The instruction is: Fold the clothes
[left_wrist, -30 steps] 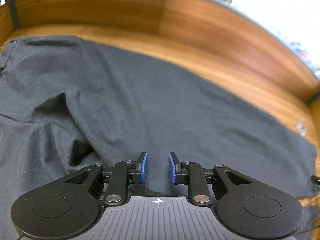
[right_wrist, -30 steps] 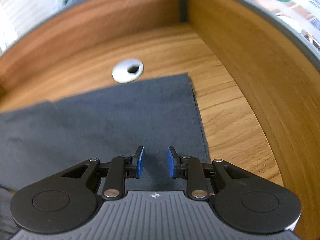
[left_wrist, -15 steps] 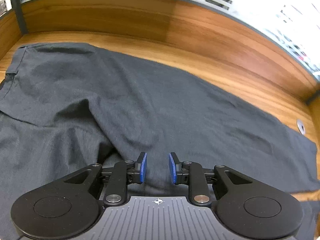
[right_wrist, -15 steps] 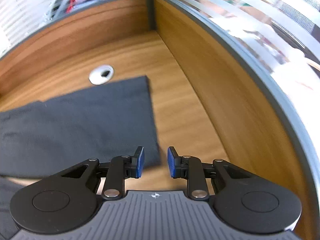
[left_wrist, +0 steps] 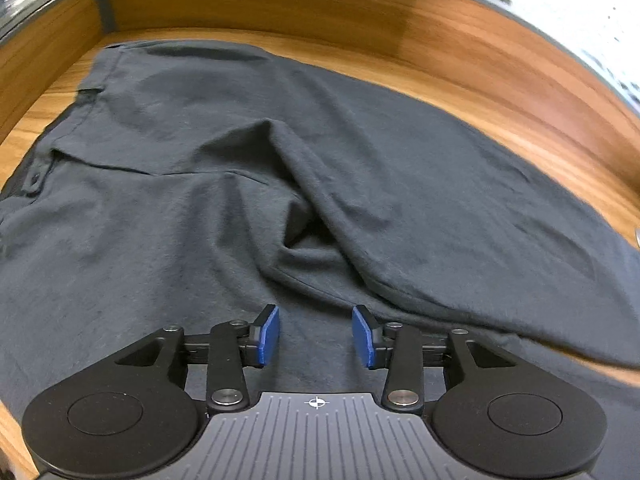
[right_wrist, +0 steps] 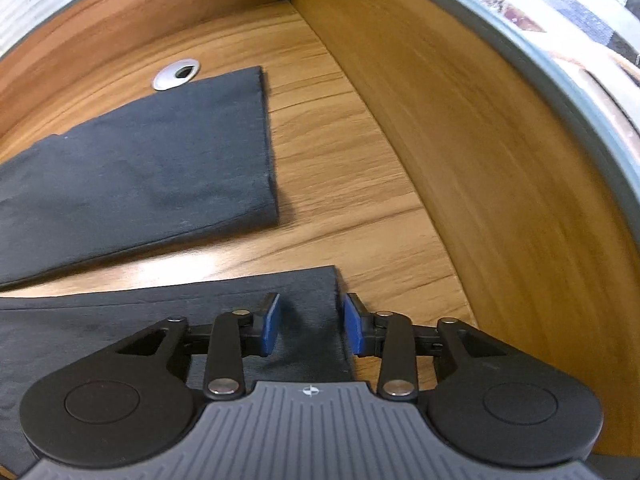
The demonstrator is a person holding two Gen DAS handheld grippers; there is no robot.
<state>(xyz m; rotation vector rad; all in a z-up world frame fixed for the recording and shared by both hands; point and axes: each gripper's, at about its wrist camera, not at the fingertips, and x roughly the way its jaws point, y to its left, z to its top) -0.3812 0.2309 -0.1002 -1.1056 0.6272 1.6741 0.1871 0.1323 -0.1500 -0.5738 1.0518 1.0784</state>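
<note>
Trousers (left_wrist: 360, 168) are spread lengthwise across the desk (right_wrist: 360, 168). The nearer leg's hem (right_wrist: 320, 300) is straddled by the right gripper (right_wrist: 310, 326), jaws closing, nothing pinched yet. The left gripper (left_wrist: 316, 334) is opening, empty, above the crotch.

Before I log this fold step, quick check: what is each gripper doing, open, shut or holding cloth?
Left gripper: open, jaws opening, nothing gripped, above the dark trousers.
Right gripper: open, jaws closing, straddling the near trouser leg's hem, not pinching it.

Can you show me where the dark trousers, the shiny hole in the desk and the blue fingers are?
Trousers (left_wrist: 400, 168): left wrist view, middle of upper leg.
Hole (right_wrist: 176, 73): right wrist view, its metal rim.
Fingers (right_wrist: 269, 323): right wrist view, left blue pad.
</note>
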